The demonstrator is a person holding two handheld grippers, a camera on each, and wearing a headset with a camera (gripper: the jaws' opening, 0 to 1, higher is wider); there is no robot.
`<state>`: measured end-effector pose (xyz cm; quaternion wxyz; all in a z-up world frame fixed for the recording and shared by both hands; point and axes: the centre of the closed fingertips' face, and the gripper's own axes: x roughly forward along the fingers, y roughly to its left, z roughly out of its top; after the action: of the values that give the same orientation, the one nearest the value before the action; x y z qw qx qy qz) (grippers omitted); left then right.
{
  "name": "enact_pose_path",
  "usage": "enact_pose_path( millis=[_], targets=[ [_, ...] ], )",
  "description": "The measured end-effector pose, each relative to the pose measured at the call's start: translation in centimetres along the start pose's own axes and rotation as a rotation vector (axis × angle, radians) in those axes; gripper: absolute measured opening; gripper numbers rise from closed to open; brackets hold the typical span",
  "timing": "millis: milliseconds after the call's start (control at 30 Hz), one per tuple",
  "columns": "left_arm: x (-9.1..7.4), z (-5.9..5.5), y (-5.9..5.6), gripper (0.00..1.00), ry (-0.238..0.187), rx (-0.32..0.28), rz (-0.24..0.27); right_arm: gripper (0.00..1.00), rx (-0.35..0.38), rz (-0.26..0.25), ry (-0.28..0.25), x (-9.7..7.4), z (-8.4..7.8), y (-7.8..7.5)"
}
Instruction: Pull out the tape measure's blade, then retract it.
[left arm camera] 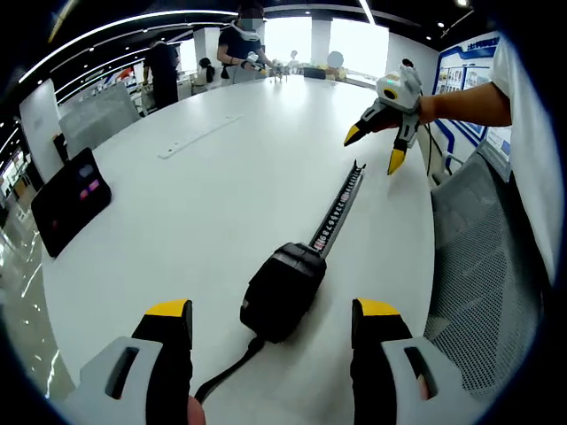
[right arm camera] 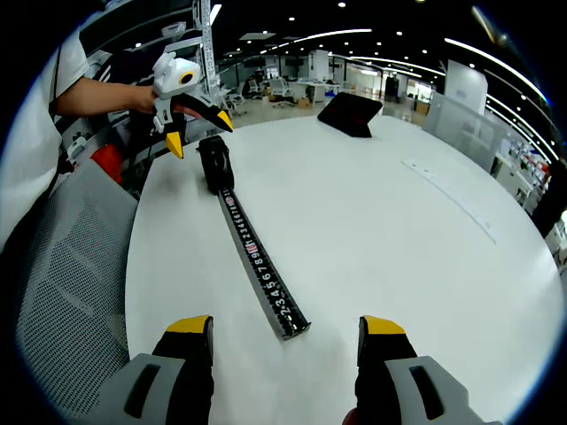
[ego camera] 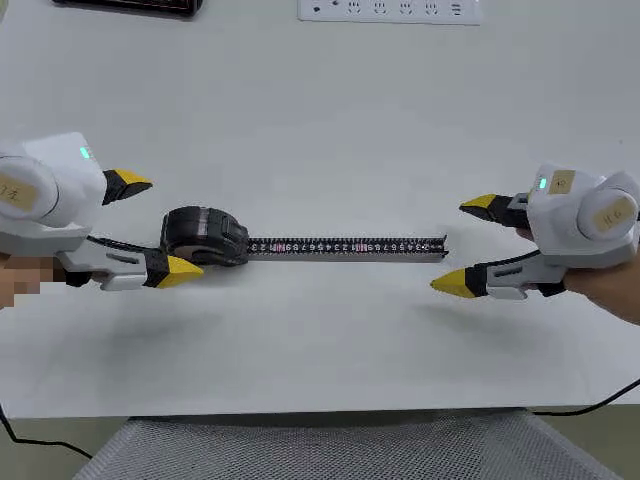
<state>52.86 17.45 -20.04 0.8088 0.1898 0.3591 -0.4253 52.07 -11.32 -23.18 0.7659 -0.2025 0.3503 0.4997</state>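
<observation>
Mesh chair back (ego camera: 300, 450) occupies the bottom edge of the head view, below the white table (ego camera: 320, 100). Tape measure case (ego camera: 205, 236) rests on the table, left of centre. Its blade (ego camera: 345, 246) lies extended flat across the table toward the right. Left gripper (ego camera: 175, 225): jaws spread wide, one on each side of the case, not clamped on it. Right gripper (ego camera: 447, 246): jaws spread wide around the blade's free end, not touching it. Power strip (ego camera: 388, 10) sits at the top edge.
</observation>
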Motion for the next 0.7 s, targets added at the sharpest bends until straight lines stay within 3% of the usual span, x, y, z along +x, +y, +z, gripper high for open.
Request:
enact_pose_path(
  millis=[333, 700],
  targets=[
    [-1.1, -0.4, -0.3, 0.70, -0.058, -0.048, 0.044, 0.66, 0.020, -0.037, -0.023, -1.0, 0.1, 0.2],
    [-1.9, -1.6, -0.8, 0.74, -0.094, -0.098, 0.075, 0.71, 0.037, -0.065, -0.047, -1.4, 0.3, 0.4]
  ],
)
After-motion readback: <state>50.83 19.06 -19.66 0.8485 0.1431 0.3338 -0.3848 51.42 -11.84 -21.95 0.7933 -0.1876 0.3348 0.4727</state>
